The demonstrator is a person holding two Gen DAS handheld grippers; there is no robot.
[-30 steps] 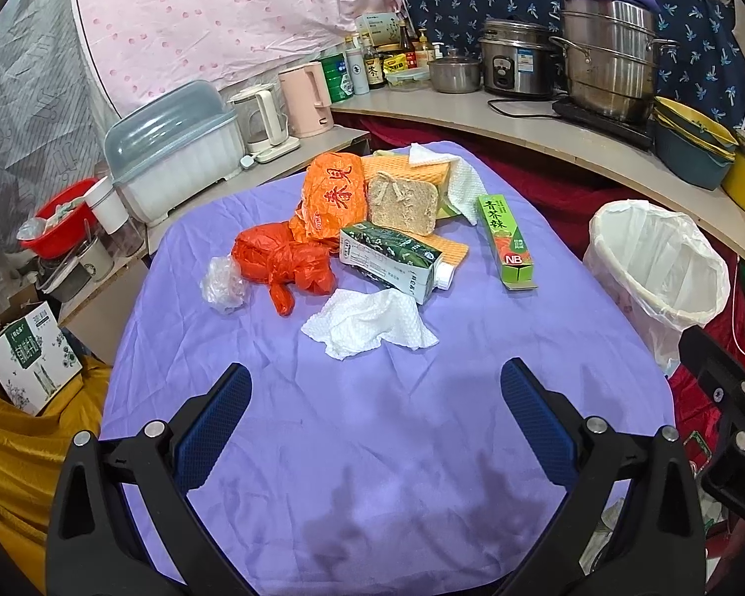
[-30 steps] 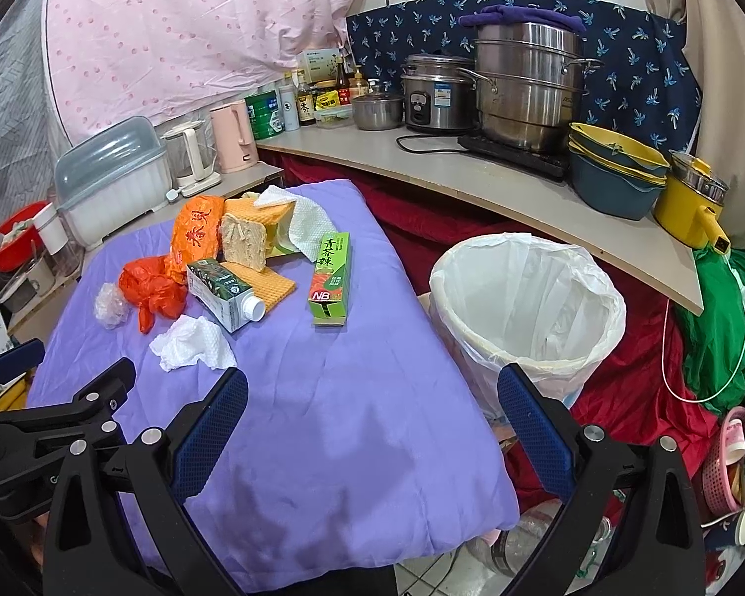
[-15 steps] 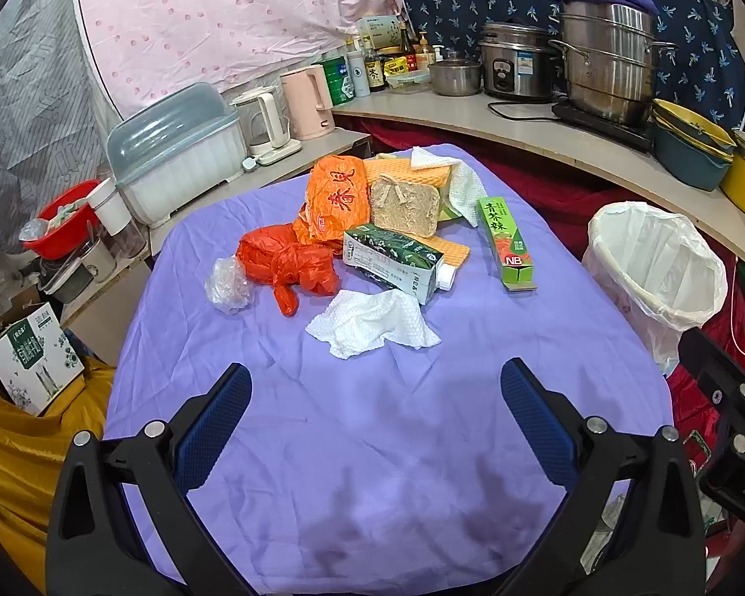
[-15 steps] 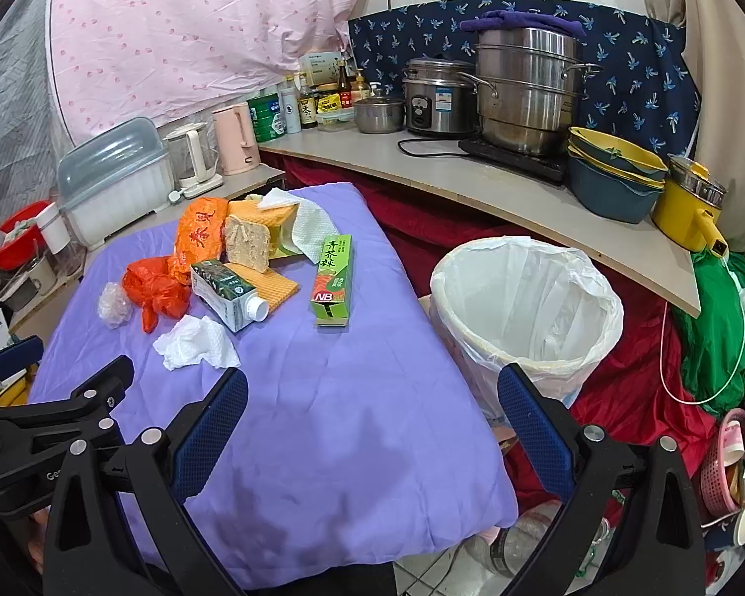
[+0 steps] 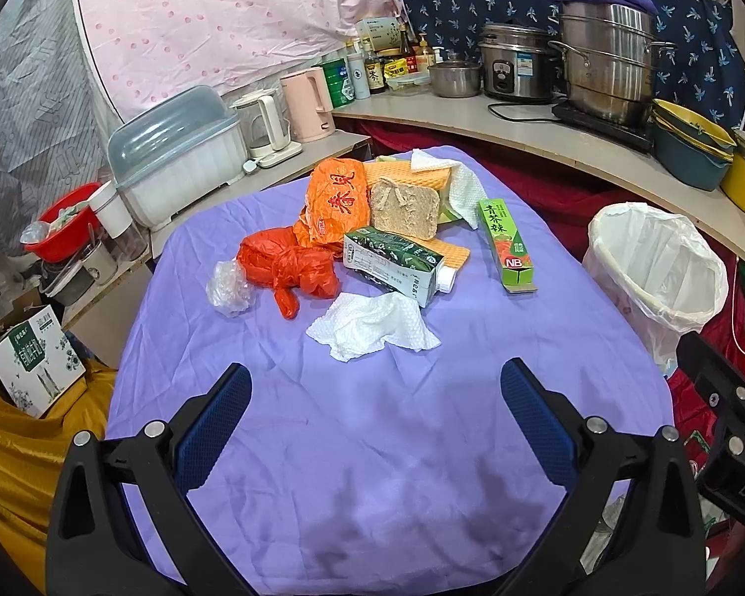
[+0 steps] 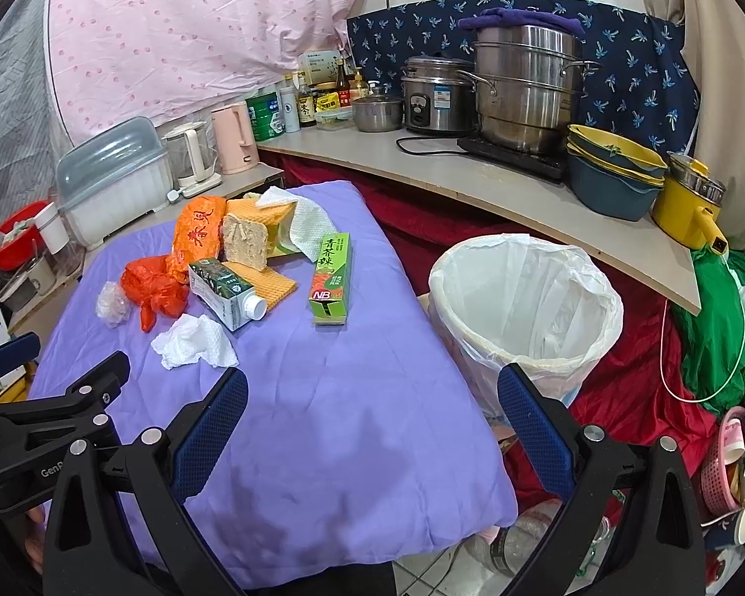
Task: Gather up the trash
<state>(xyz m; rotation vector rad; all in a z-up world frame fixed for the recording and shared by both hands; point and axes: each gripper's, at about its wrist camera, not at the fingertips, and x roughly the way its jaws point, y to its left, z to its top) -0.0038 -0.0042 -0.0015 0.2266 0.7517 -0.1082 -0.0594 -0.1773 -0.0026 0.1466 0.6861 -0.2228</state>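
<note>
Blue-padded fingers frame the bottom of both my views. My left gripper (image 5: 375,409) has its fingers spread wide with nothing between them, hanging above the near part of the purple cloth (image 5: 372,472) that covers the table. My right gripper (image 6: 372,412) is spread just as wide and holds nothing either; it sits over the cloth's near right edge, with the left gripper's black frame showing at the lower left of its view.

Just beyond the left fingers lies a crumpled white paper towel (image 5: 372,325). Behind it, touching its far edge, a green drink carton (image 5: 397,260) lies on its side with the white cap pointing right. Left of the carton sits a knotted red plastic bag (image 5: 285,265), and a wad of clear plastic (image 5: 228,288) rests against the bag's left side. Right of the carton, a little apart from it, a long green box (image 5: 506,243) lies flat.

Farther back, an orange wrapper (image 5: 335,198), a brownish sponge (image 5: 405,208), yellow-orange cloths (image 5: 397,174) and another white paper towel (image 5: 464,188) are heaped together.

Off the table's right edge stands a bin with a white liner (image 6: 526,308), its mouth gaping; I see nothing in it.

Beyond everything, a counter (image 6: 472,184) carries steel pots, kettles and bottles.
</note>
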